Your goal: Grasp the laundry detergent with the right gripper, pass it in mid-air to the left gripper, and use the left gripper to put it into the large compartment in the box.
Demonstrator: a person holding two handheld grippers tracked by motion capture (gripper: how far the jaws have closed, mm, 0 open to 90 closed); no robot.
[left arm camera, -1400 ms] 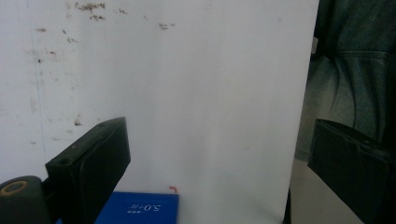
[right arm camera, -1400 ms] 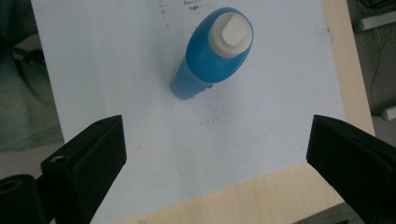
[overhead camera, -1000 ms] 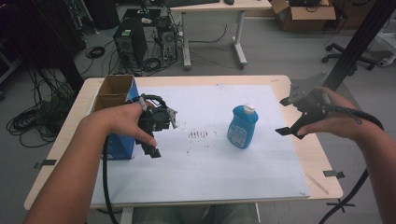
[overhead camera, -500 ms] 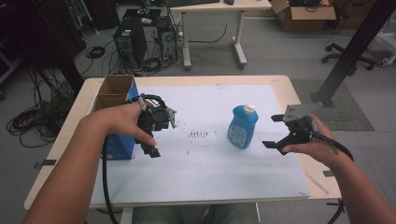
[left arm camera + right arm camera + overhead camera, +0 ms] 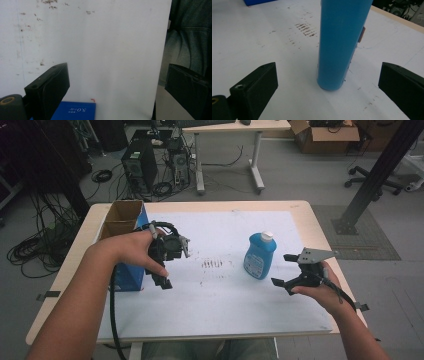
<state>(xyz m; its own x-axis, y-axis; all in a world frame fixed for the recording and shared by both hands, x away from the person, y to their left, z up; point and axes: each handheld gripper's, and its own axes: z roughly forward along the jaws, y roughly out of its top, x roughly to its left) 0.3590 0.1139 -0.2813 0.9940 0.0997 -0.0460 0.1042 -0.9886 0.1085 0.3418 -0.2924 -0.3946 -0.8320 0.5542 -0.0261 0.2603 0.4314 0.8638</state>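
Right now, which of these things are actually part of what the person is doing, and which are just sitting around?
In the job:
- blue bottle, standing upright on the white sheet
- right gripper, fingers open and aimed at the bottle
- left gripper, open, by the box

Lying about:
- blue cardboard box, top open
- brown smudges on the sheet

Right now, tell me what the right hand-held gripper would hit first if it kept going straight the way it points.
The blue bottle. It stands upright dead ahead between the open jaws of the right hand-held gripper, on the white sheet, apparently with nothing between them.
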